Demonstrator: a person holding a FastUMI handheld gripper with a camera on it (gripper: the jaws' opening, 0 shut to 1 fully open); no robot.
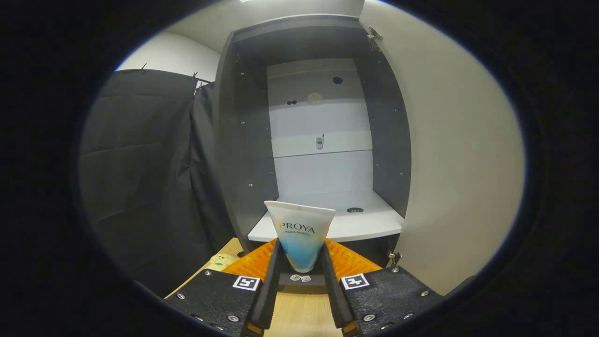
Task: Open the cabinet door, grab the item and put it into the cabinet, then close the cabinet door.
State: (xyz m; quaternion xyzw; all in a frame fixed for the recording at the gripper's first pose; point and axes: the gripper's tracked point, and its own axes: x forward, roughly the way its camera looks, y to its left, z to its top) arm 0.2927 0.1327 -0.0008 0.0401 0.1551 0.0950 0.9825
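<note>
Two gripper fingers (300, 262) press on either side of a white-and-blue plastic squeeze tube (300, 234), holding it upright with its flat crimped end on top. Just beyond the tube stands a tall dark grey cabinet (243, 140) with its pale door (449, 164) swung open to the right, showing a white bottom shelf (365, 224) and a white back panel. Below the fingers lies a light wooden tabletop (299, 313), with a small pale yellow soft toy (222, 261) to their left near the cabinet's base.
</note>
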